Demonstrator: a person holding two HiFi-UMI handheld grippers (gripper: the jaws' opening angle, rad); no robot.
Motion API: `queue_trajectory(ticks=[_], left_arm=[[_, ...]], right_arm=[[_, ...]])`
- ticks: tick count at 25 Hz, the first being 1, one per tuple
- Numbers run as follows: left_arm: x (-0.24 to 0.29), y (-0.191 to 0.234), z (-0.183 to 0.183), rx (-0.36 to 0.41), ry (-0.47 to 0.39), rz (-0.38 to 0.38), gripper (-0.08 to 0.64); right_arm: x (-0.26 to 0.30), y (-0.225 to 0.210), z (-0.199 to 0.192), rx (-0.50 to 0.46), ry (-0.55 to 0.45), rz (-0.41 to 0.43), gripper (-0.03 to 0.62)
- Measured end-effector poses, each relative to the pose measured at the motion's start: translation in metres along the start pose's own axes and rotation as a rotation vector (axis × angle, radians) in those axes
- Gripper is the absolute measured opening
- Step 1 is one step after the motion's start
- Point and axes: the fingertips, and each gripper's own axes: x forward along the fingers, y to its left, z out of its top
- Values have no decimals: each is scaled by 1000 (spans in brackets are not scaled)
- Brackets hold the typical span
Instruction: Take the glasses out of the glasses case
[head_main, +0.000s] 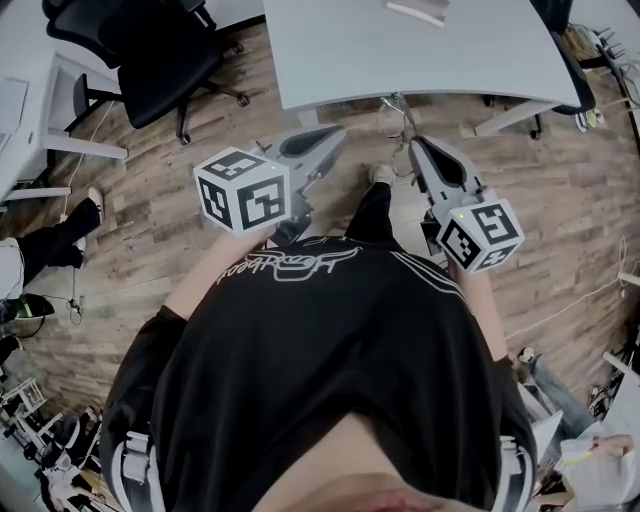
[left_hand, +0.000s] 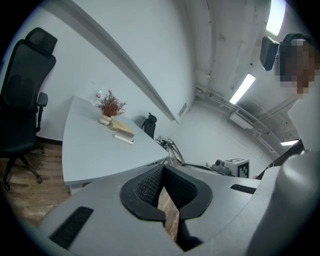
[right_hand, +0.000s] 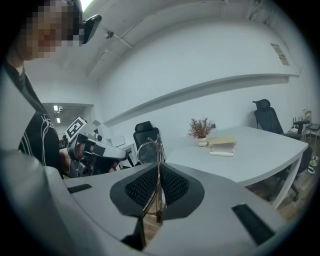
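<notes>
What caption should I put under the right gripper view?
Right gripper pinching wire-framed glasses, white table with a plant behind.

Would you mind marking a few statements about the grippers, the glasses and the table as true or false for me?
1. The right gripper is clamped on the glasses. True.
2. The left gripper holds a glasses case. False: its jaws are together with nothing between them.
3. A small potted plant stands on the table. True.
4. The glasses lie on the table. False: they are held in the air in the right gripper, off the table.
</notes>
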Motion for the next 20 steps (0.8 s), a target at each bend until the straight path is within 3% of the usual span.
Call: queue_trajectory(ticks=[20], left_arm=[[-8,-4,-8,1,-2,-8,8]], right_arm=[[-7,10,-4,-16,-10,-17,20]])
